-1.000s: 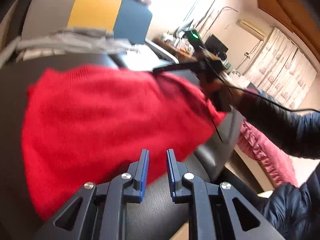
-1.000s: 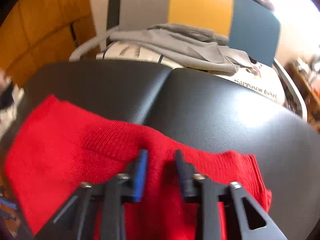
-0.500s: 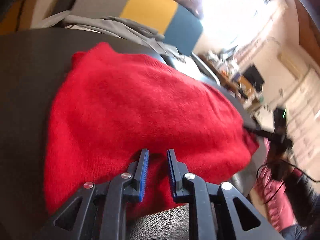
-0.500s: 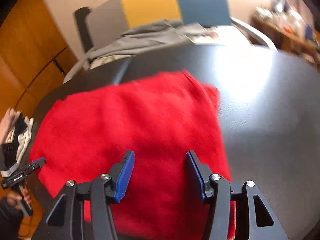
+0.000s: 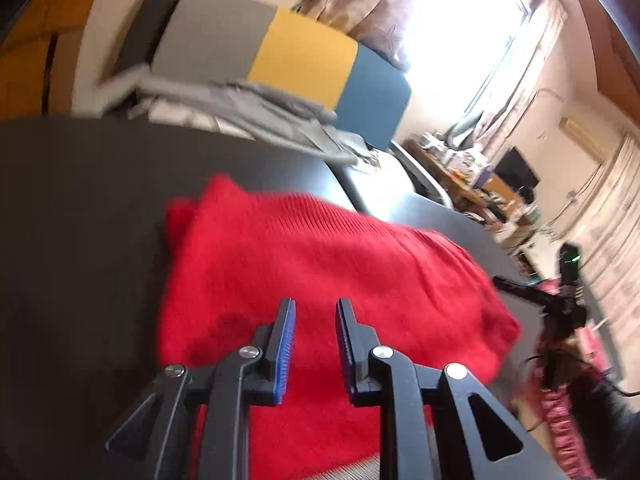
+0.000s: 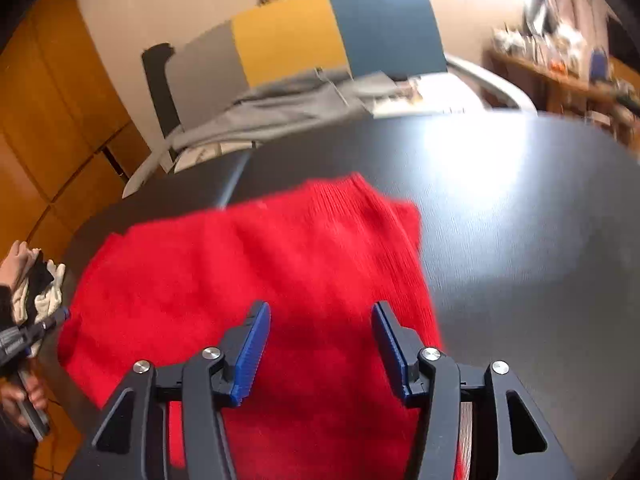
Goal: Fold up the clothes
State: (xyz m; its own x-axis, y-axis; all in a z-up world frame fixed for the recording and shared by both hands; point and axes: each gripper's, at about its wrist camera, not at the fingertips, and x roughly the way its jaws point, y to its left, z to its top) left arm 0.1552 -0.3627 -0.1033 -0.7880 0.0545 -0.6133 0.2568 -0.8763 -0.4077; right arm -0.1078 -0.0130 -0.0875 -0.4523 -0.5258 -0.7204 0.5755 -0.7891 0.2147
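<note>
A red knit sweater [image 5: 320, 264] lies folded in layers on the black table [image 5: 80, 220]. My left gripper [image 5: 316, 306] hovers over the sweater's near edge. Its jaws are opening and a narrow gap shows between the blue pads, with nothing pinched. In the right wrist view the sweater [image 6: 248, 264] spreads from the centre to the left. My right gripper [image 6: 320, 310] stands over its near right part. Those jaws are also opening, wide apart, with only the cloth below them. The right gripper's black body with a green light [image 5: 568, 264] shows past the sweater's right end.
A chair with a grey, yellow and blue back [image 5: 304, 52] stands behind the table, a grey garment [image 5: 248, 100] draped on its seat. Orange wooden cabinets [image 6: 48, 120] line the left. A cluttered desk [image 5: 472, 176] and pink cloth [image 5: 560, 420] lie to the right. A hand [image 6: 16, 252] is at the left edge.
My right gripper let go of the sweater's folded edge, spread its jaws and drew back to the right. My left gripper swung over the sweater's near edge, and its gap widened slightly.
</note>
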